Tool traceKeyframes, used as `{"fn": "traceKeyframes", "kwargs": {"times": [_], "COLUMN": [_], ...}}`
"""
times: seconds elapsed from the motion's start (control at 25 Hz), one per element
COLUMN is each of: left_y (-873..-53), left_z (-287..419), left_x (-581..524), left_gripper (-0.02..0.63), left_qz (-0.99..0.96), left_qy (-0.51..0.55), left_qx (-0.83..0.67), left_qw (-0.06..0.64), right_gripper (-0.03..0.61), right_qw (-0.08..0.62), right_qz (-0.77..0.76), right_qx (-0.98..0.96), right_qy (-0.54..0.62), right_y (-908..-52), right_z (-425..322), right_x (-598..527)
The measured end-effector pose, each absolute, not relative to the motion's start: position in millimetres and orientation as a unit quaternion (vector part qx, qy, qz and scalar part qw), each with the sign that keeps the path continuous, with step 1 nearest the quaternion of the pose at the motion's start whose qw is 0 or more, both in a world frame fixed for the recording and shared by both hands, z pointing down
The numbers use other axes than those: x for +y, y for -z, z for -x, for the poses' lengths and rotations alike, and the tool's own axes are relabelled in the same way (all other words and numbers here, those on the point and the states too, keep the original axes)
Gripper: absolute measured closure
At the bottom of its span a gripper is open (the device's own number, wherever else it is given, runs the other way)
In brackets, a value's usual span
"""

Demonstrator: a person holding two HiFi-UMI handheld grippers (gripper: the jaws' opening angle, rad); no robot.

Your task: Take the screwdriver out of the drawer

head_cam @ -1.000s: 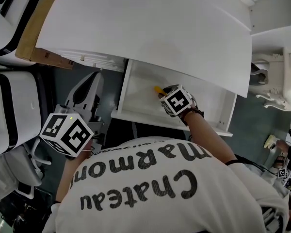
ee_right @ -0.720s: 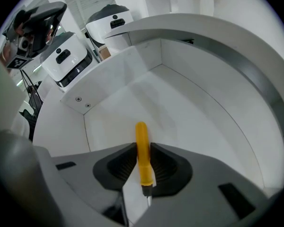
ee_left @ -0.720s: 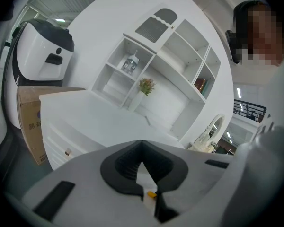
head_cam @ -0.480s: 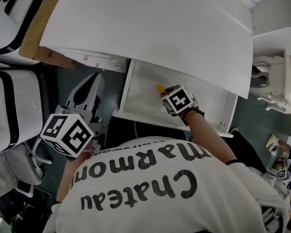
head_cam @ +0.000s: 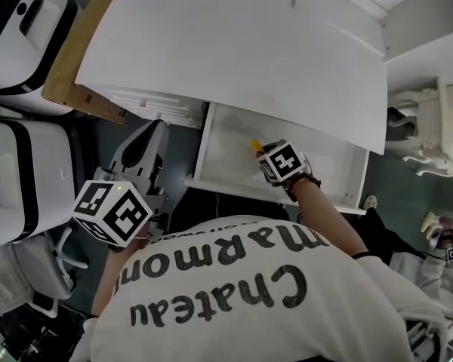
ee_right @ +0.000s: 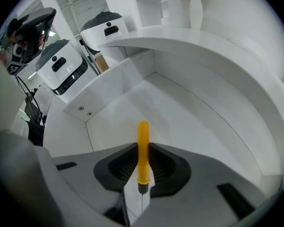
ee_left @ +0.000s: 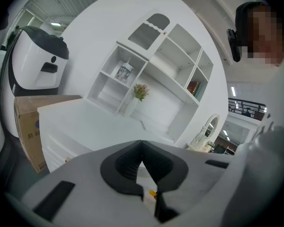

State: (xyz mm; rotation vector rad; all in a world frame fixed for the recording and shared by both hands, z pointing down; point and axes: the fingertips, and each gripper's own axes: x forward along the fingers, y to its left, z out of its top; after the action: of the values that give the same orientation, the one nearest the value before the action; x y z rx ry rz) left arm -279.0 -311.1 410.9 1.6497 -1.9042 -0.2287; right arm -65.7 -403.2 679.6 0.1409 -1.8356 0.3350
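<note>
Right gripper view: right gripper [ee_right: 142,145] clamped on one screwdriver [ee_right: 142,157]. Its two ribbed black pads [ee_right: 120,162] press the smooth orange round-ended handle from either side, and the jaws have just been closing on it. A thin metal shaft runs down from the handle's dark collar. The handle points into the one open drawer [ee_right: 199,122], white, smooth, flat-floored, with two screws in its left wall. The screwdriver is inside the drawer, in the grip; whether it has cleared the floor cannot be told. Left gripper view: left gripper [ee_left: 142,143] has its fingers together, tips meeting, with nothing held, and faces a white shelf unit. Head view: two marker cubes, black-and-white squares, one per gripper. The right cube [head_cam: 281,161] is over the drawer, an orange tip showing just beyond it. The left cube [head_cam: 112,212] is well apart, outside the drawer. One white desk top [head_cam: 241,51] overhangs. One brown cardboard box [head_cam: 79,89] and two glossy white units [head_cam: 15,172] stand at left. Against a second ago, the right cube is in the same spot in the drawer and the left cube is slightly higher.
</note>
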Motion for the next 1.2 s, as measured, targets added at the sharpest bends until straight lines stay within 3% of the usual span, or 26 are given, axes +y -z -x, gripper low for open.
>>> {"fn": "traceKeyframes", "kwargs": {"times": [0.4,1.2], "left_y": [-381,-350], "left_z": [274,252], "left_x": [-308,-287], "left_gripper": [0.594,0.594], "left_qz": [-0.655,-0.722], "left_qy": [0.086,0.086], "left_qx": [-0.701,-0.651], "left_qw": [0.269,0.219], "right_gripper": [0.495,0.495], "right_qw": [0.560,0.419], "right_qz": [-0.109,-0.236], "right_qx": [-0.809,-0.867], "right_qy": [-0.138,-0.133], "right_y": [-644,-547], "right_z": [58,57], "right_x": [-407,-398]}}
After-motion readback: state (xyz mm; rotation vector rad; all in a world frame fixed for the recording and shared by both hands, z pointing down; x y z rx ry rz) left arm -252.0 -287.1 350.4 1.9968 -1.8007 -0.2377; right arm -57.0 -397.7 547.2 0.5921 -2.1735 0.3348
